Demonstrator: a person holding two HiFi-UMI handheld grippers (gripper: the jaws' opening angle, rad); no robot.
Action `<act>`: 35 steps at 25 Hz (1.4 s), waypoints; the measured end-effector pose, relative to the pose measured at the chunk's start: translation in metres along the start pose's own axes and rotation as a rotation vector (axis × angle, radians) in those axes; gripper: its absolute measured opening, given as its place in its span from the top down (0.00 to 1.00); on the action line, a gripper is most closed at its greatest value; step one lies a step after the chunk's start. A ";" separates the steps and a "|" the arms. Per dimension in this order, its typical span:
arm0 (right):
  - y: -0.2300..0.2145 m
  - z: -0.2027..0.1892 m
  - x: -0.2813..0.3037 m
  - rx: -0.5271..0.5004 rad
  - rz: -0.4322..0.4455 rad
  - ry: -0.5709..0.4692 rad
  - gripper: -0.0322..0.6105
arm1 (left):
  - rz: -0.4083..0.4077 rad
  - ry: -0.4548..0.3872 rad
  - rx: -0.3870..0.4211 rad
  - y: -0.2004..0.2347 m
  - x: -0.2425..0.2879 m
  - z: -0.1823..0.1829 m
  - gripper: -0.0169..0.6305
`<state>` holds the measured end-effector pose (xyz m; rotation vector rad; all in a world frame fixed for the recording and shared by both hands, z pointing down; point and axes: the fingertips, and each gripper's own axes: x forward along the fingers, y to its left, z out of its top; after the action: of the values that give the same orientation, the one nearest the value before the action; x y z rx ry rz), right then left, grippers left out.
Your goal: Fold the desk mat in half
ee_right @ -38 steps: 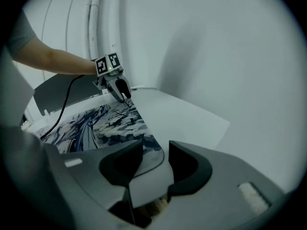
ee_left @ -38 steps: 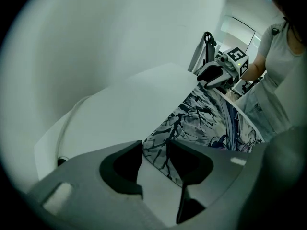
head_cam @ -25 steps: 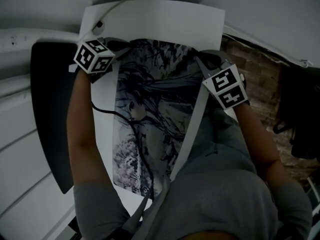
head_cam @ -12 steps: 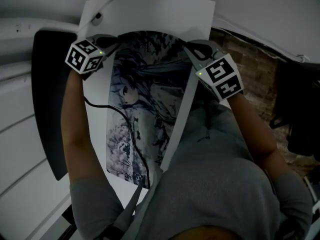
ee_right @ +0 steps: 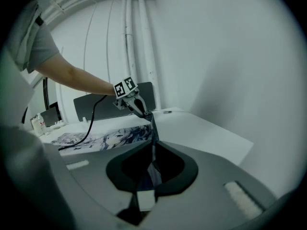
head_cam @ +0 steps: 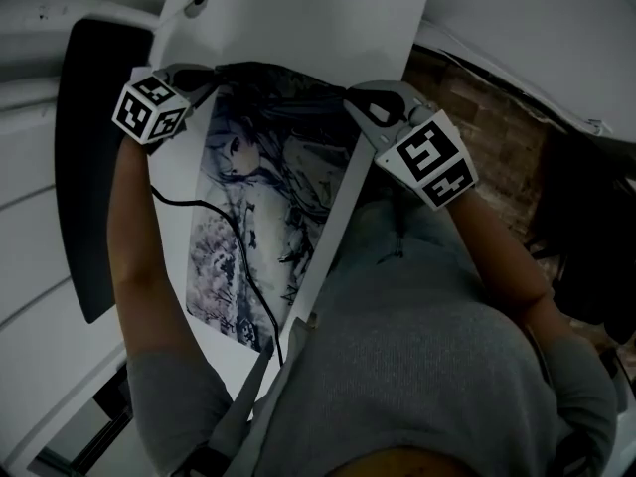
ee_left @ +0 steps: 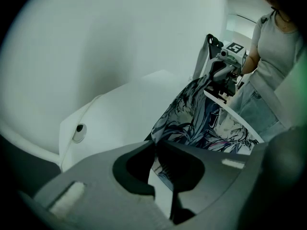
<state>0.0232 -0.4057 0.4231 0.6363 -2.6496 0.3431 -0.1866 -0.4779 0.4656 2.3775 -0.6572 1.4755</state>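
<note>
Mid-fold: the left gripper (head_cam: 202, 76) and right gripper (head_cam: 356, 99) each pinch a far corner of the printed desk mat (head_cam: 263, 197), raised off the white bench (head_cam: 318, 18); next, carry that edge evenly to the near edge

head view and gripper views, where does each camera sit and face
Head view: on the person's head, facing steeply down at the desk mat on the table; forearms, shirt, left tool and right tool show.
Left gripper view: on the left tool, along its jaws clamping the mat, toward the right tool and shirt.
Right gripper view: on the right tool, along its clamped jaws toward the left tool and arm.
Shared: both gripper views see the mat's lifted edge.
</note>
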 end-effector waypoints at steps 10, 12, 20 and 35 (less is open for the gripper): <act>0.049 -0.027 0.008 -0.131 0.180 0.062 0.91 | 0.113 -0.003 -0.042 -0.020 -0.010 -0.026 0.92; 0.056 -0.029 0.008 -0.143 0.200 0.072 0.91 | 0.133 -0.008 -0.044 -0.023 -0.013 -0.033 0.92; 0.091 -0.043 0.008 -0.214 0.226 0.126 0.91 | 0.137 -0.058 -0.046 -0.040 -0.026 -0.048 0.92; 0.167 -0.069 0.004 -0.244 0.151 0.167 0.91 | 0.181 -0.037 0.066 -0.091 -0.043 -0.115 0.92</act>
<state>-0.0383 -0.2403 0.4628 0.3167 -2.5297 0.1061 -0.2459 -0.3377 0.4796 2.4559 -0.8661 1.5497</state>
